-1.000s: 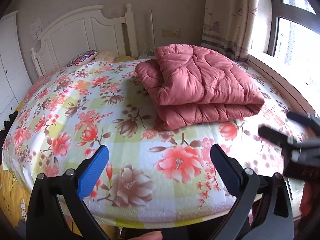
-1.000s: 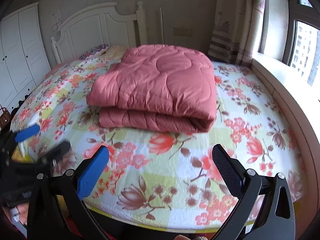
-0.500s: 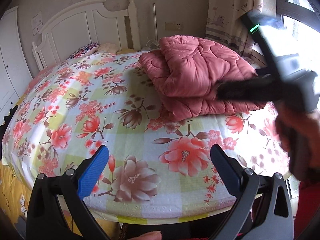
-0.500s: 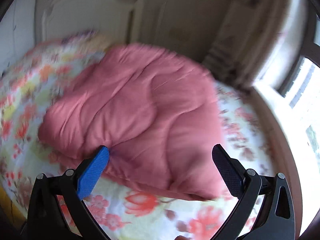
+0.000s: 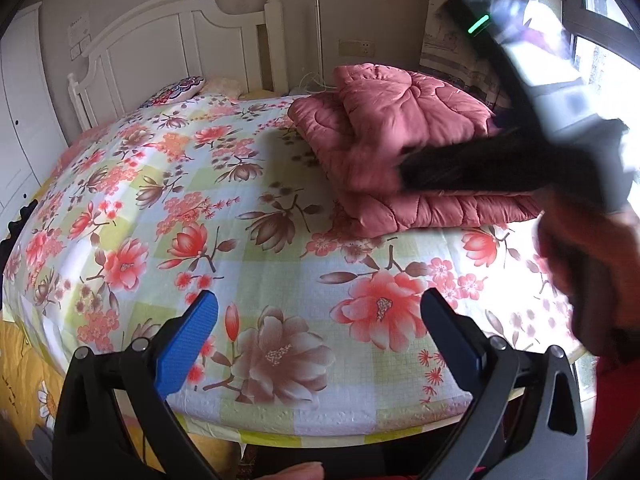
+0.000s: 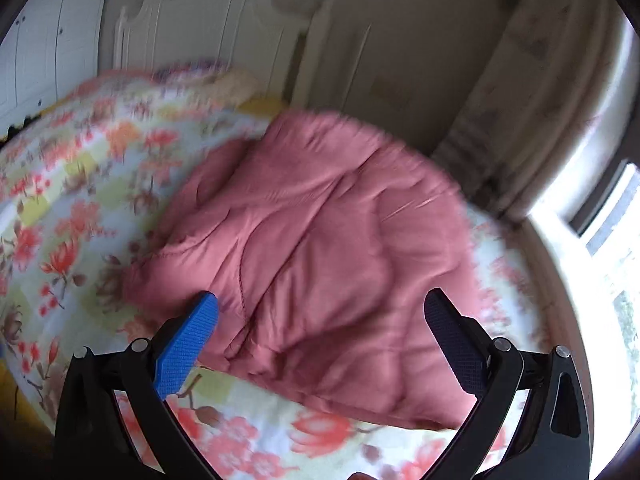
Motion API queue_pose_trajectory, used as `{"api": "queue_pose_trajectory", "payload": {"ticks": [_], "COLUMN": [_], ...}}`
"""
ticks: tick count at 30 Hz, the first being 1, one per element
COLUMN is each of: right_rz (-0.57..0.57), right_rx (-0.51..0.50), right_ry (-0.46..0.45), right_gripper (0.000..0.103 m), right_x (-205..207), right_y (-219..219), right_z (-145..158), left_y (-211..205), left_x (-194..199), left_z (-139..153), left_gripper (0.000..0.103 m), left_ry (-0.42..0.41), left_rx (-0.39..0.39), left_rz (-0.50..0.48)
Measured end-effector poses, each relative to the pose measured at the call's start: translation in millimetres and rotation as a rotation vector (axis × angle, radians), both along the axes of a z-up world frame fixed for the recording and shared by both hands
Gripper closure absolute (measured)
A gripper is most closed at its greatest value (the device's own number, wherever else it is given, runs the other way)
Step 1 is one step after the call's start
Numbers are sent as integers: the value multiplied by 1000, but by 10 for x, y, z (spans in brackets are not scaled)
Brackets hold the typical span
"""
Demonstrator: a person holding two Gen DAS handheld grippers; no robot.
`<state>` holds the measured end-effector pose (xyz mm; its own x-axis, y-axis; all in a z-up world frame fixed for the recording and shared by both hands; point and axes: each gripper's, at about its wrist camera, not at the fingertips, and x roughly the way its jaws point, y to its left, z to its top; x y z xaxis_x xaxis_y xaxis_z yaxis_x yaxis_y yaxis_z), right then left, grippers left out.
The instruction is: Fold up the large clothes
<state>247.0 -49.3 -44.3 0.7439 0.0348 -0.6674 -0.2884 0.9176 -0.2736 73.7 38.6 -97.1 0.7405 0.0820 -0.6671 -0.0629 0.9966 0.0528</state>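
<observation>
Jaws of left gripper and right gripper wide apart, empty; right over quilt.

The left gripper has black plastic arms with silver screws, one textured blue pad and one dark pad. The right gripper looks the same; from the left wrist, its grey body shows a green light, held by a bare-skinned hand beside a red sleeve.
</observation>
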Motion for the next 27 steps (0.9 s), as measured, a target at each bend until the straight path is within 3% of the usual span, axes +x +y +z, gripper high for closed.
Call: {"api": "queue_pose_trajectory", "payload": {"ticks": [2, 4, 11, 16, 20, 23, 27], "right_rz": [-5, 4, -35, -64, -142, -194, -221], "right_rx": [-30, -24, 168, 223, 212, 212, 246], "right_ry": [19, -7, -51, -32, -52, -55, -48], "right_gripper": [4, 4, 4, 4, 4, 4, 4], "right_x": [66, -34, -670, -985, -1103, -1074, -953], "right_y": [82, 68, -493, -796, -1101, -1287, -1427], "right_z": [-174, -155, 78, 43, 64, 78, 76], "left_y": [11, 37, 43, -55, -140, -236, -306], "left_x": [6, 14, 33, 79, 207, 483, 1089], "left_z": [6, 15, -3, 9, 210, 441, 367], "left_gripper": [2, 2, 2, 2, 2, 2, 2], "left_ry": [2, 1, 13, 12, -37, -112, -24], "left_rx": [-3, -8, -25, -19, -27, -5, -16], "left_rz": [1, 7, 4, -21, -39, -27, -34]}}
